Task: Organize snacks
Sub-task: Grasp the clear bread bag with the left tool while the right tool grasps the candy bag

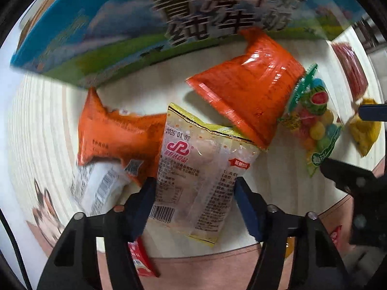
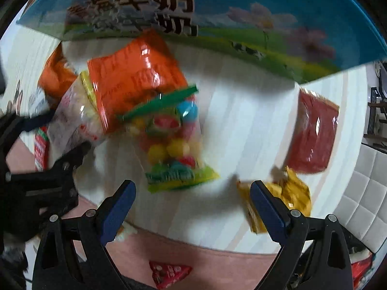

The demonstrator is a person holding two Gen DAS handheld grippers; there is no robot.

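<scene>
Left gripper (image 1: 193, 203): pads flank the yellow-edged clear packet (image 1: 200, 169), apparently pinching its sides.
Right gripper (image 2: 193, 207): agape, empty; candy bag (image 2: 174, 145) above.
Room: bare tabletop (image 2: 246, 125), centre-right.

both fisheye views are showing bright, even indoor light falling from above. the white tabletop (image 1: 278, 169) is looking nearly washed out. straight edges are bending into curves, and a dark round vignette is closing off the corners. glare is streaking across the shiny orange packet (image 1: 246, 84) and the red packet (image 2: 314, 130). soft shadows are lying under the blue milk box (image 1: 101, 24) and beside the packets. the left view is smearing toward its rim while the date print at centre is staying readable. the right view is blurring throughout, smearing the candy bag (image 2: 171, 140).
</scene>
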